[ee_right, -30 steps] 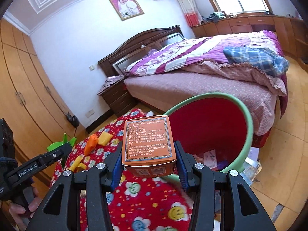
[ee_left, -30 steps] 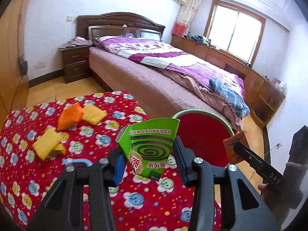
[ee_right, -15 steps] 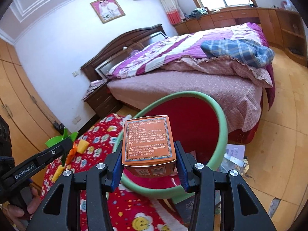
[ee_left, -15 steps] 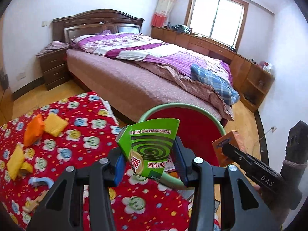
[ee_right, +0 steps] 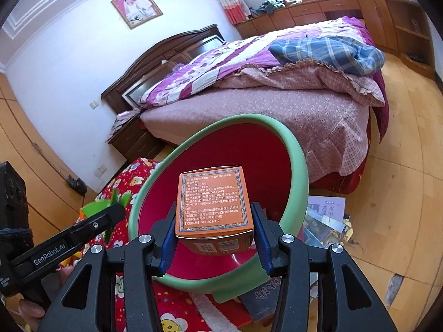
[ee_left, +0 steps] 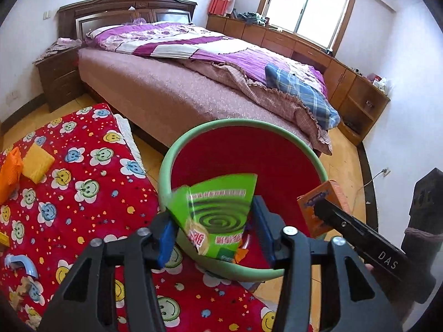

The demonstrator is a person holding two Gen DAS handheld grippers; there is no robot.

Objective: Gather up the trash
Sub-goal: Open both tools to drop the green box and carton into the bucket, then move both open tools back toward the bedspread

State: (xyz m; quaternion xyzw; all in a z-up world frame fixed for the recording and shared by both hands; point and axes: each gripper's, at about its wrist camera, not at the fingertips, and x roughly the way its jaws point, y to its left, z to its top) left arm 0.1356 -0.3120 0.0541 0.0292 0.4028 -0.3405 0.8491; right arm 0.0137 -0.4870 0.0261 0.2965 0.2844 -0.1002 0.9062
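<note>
Both tools hung over the green-rimmed red bin (ee_left: 193, 144), each with a piece of trash between its jaws. The left tool (ee_left: 213, 229) was opening: the green coil box (ee_left: 218, 218) sat tilted and blurred between its pads, apparently slipping free toward the bin. The right tool (ee_right: 214, 232) gripped the orange carton (ee_right: 213, 202) squarely above the bin's mouth – not yet released.

Some scraps already lay in the bin's bottom, so collection was under way. Left to do, by my reading: drop both boxes, then perhaps gather the yellow and orange packets (ee_left: 36, 163) at the far left of the red flowered bench cover (ee_left: 83, 193) – if they count as trash.

Only the left view showed those packets and the bin's contents. Only the right view showed papers and booklets (ee_right: 326, 210) littering the floor to the right of the bin.
</note>
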